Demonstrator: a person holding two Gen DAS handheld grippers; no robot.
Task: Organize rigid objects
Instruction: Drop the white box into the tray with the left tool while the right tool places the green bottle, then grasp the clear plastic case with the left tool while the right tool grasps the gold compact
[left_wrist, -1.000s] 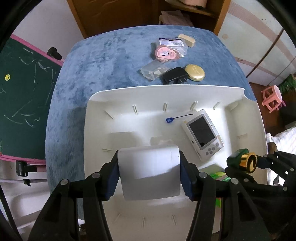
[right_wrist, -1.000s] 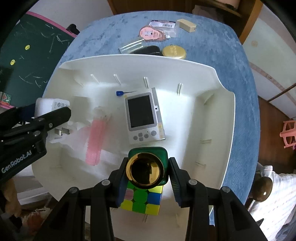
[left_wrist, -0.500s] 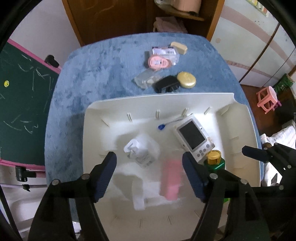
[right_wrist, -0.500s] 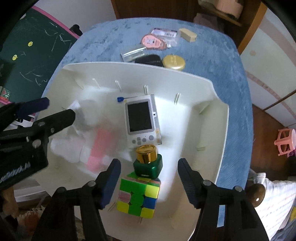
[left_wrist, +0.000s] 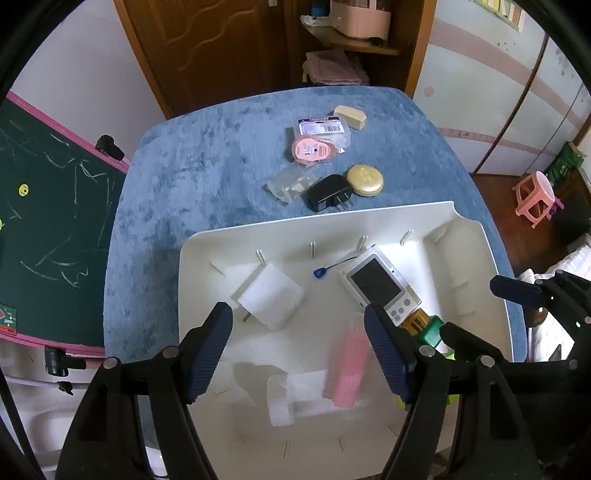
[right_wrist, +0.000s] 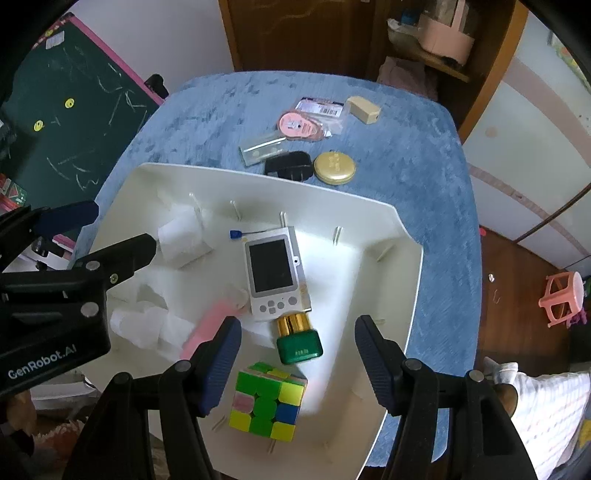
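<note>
A tray (right_wrist: 388, 236) sits on the tabletop (right_wrist: 436, 177). In it, a handheld console (right_wrist: 275, 275) lies mid-tray, with a pin (right_wrist: 240, 233) just behind it and a bottle (right_wrist: 297, 338) touching its near end. A puzzle cube (right_wrist: 267, 400) rests nearest. A charger block (left_wrist: 267, 295) lies left. Behind the tray lie a plug adapter (left_wrist: 328, 192), round tin (left_wrist: 365, 180) and packets (left_wrist: 314, 147).

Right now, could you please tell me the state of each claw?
Left claw: open, holding nothing, above the white tray.
Right claw: open, holding nothing, above the green bottle and the cube.
</note>
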